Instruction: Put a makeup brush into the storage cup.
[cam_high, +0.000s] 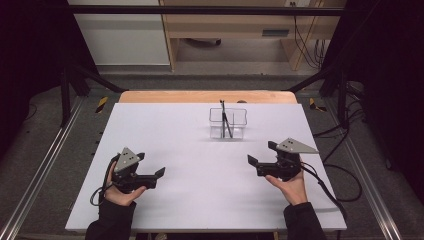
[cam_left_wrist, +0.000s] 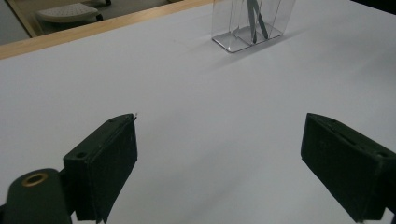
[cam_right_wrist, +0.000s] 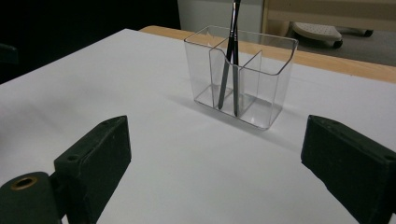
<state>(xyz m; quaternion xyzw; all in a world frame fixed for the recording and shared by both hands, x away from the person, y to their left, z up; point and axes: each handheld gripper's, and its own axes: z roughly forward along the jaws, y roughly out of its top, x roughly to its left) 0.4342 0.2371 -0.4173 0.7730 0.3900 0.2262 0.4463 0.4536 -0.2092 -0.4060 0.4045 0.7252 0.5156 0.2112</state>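
Note:
A clear plastic organiser (cam_high: 228, 123) with several compartments stands on the white table top (cam_high: 200, 165), towards the back and just right of centre. Two thin dark brushes (cam_high: 225, 120) stand upright in it, leaning together. In the right gripper view the organiser (cam_right_wrist: 261, 79) and brushes (cam_right_wrist: 232, 56) are close ahead; in the left gripper view the organiser (cam_left_wrist: 250, 28) is farther off at the top. My left gripper (cam_high: 150, 164) rests open at the front left, nothing between its jaws. At the front right my right gripper (cam_high: 262, 153) is open too and holds nothing. Both point inward.
A wooden strip (cam_high: 205, 96) borders the table's far edge. Beyond it stand a white cabinet (cam_high: 120, 35) and a wooden desk (cam_high: 240, 25). Black frame bars (cam_high: 200, 10) and cables (cam_high: 345, 175) lie along the sides. A white footed base (cam_right_wrist: 317, 31) sits on the floor.

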